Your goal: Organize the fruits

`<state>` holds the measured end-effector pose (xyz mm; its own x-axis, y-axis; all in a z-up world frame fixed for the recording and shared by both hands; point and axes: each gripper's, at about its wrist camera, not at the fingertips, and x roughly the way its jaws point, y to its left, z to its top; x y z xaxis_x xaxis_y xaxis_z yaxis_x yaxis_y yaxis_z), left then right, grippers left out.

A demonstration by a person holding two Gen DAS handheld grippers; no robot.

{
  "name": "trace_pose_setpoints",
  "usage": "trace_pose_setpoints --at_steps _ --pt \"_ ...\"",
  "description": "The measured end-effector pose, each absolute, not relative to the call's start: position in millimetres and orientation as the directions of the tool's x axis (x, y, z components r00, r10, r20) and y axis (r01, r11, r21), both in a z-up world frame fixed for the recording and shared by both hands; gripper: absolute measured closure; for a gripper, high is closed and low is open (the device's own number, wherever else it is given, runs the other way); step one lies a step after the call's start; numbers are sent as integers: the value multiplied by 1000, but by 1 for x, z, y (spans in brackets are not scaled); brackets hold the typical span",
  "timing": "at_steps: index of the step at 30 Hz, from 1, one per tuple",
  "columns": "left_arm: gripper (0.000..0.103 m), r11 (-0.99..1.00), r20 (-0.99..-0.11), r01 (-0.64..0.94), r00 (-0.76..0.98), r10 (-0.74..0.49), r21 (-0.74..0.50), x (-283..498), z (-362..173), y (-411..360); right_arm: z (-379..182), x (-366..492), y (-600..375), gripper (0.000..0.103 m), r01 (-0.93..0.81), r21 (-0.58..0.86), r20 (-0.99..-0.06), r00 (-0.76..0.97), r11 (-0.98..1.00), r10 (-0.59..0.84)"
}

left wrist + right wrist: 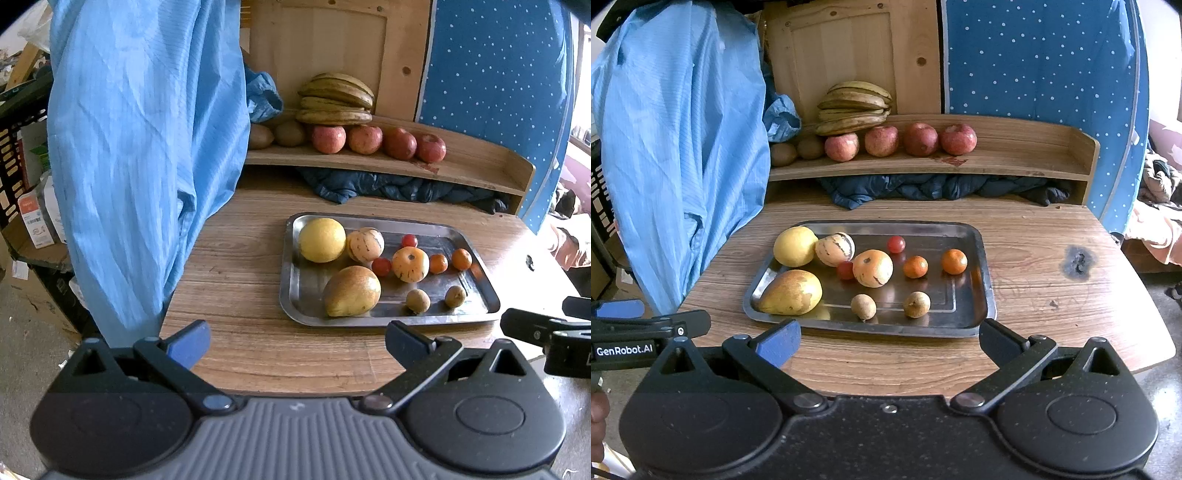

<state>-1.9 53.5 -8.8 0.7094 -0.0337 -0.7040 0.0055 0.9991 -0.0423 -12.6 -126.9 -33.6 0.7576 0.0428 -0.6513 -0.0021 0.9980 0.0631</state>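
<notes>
A steel tray (982,273) (291,280) lies on the wooden table. It holds a pear (792,292) (352,291), a yellow round fruit (794,246) (321,240), two striped pale melons (835,249) (873,268), two small oranges (915,266) (954,261), two red cherry tomatoes (896,244) (845,270) and two small brown fruits (863,306) (916,304). On the wooden shelf (1015,162) behind sit bananas (855,107), several red apples (881,141) and two kiwis (783,154). My left gripper (297,341) and right gripper (888,341) are both open and empty, near the table's front edge, short of the tray.
A blue garment (679,147) hangs at the left over the table edge. Dark blue cloth (923,188) is stuffed under the shelf. A blue dotted panel (1041,74) stands at the back right. A dark burn mark (1078,264) is on the table right of the tray.
</notes>
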Motion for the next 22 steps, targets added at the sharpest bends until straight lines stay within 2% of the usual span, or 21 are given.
trace_pose_setpoints --at_steps 22 --pt "0 998 -732 36 679 -65 -55 15 -19 52 -41 1 -129 1 11 60 -681 732 998 33"
